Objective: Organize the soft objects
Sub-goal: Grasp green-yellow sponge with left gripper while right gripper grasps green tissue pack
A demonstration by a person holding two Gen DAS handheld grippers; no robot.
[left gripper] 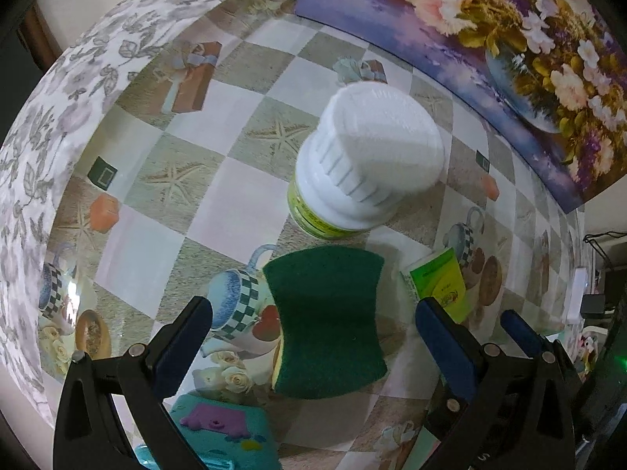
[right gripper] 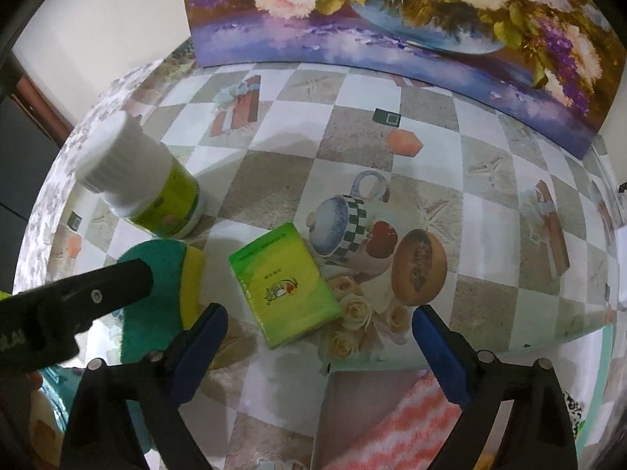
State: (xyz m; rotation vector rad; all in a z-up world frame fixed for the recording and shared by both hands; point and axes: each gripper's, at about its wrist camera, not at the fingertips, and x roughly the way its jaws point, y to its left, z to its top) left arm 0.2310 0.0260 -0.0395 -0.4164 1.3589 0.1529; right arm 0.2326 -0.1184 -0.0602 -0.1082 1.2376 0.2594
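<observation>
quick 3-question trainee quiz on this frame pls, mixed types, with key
1. True or false: the left gripper is clamped on the sponge.
2. What lies nearest ahead of the right gripper? A) white-capped bottle B) green packet C) striped pink cloth
3. Fill in: the sponge's scouring side is ____ and its foam layer is ____.

Key:
1. False. The jaws stand open on either side of the sponge, pads clear of it.
2. B. The packet lies flat on the table just beyond the open jaws.
3. Green; yellow.
</observation>
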